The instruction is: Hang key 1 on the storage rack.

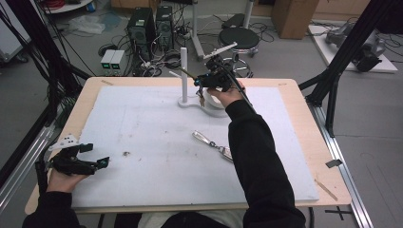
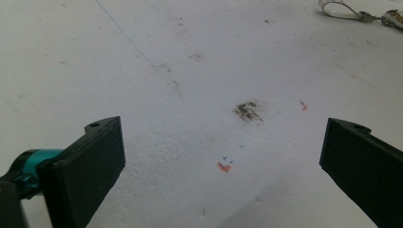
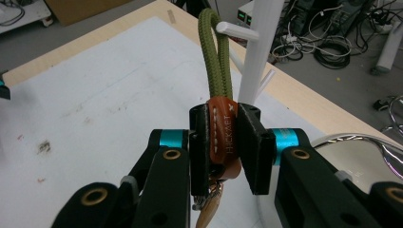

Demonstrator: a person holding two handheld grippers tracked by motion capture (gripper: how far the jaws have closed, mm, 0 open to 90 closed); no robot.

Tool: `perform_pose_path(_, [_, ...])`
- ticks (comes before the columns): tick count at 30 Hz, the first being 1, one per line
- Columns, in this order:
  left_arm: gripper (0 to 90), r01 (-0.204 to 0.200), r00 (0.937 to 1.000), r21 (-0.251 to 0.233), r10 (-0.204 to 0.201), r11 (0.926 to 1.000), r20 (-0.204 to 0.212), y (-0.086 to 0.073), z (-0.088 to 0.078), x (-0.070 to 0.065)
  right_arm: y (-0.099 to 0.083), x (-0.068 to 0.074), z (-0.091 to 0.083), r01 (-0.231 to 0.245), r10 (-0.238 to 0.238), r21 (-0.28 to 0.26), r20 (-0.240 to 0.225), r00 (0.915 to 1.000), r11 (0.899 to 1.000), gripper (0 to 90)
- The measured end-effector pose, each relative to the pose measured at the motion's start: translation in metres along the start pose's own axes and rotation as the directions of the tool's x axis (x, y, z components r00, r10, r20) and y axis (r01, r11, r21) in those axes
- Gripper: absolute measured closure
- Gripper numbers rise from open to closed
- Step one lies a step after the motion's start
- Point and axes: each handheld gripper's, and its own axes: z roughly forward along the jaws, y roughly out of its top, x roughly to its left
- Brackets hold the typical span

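My right gripper (image 3: 223, 118) is shut on the brown leather tab (image 3: 223, 137) of a key fob. Its olive cord loop (image 3: 215, 57) stands up from the jaws, its top right beside a peg (image 3: 236, 31) of the white stand (image 3: 256, 57); I cannot tell whether it is hooked on. A key (image 3: 207, 211) dangles below the jaws. From above, the right gripper (image 1: 202, 83) hovers at the stand (image 1: 183, 71), keys (image 1: 201, 99) hanging under it. My left gripper (image 1: 97, 155) rests at the board's front left, and its own view shows it open (image 2: 223, 142) over bare foam.
A second, silver key fob (image 1: 211, 141) (image 2: 361, 12) lies mid-board, by the right sleeve. A dark smudge (image 2: 248, 110) marks the white foam board (image 1: 142, 123). The stand's round base (image 1: 215, 108) sits at the far middle. Cables, computers and a stool stand on the floor beyond the table.
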Motion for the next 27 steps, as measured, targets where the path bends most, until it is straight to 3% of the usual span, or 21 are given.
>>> perform_pose_path(8, [1.7, 0.002, 1.0, 0.002, -0.002, 1.0, 0.001, 0.0, 0.001, 0.0, 0.002, -0.007, -0.002, -0.067, 0.066, -0.048, -0.014, 0.9977, 0.997, 75.3])
perform_pose_path(12, [1.7, 0.002, 1.0, 0.0, -0.002, 1.0, 0.0, 0.0, 0.001, 0.0, 0.003, -0.012, -0.002, -0.121, 0.12, -0.079, -0.018, 0.9927, 0.99, 75.6])
perform_pose_path(16, [1.7, 0.003, 1.0, 0.0, -0.003, 1.0, 0.0, 0.0, 0.001, 0.0, 0.005, -0.014, 0.0, -0.145, 0.144, -0.099, -0.014, 0.9895, 0.984, 75.7])
perform_pose_path(27, [1.7, -0.001, 1.0, 0.004, 0.001, 1.0, 0.002, 0.0, 0.001, 0.0, 0.008, -0.015, 0.007, -0.155, 0.157, -0.104, 0.02, 0.9873, 0.982, 76.0])
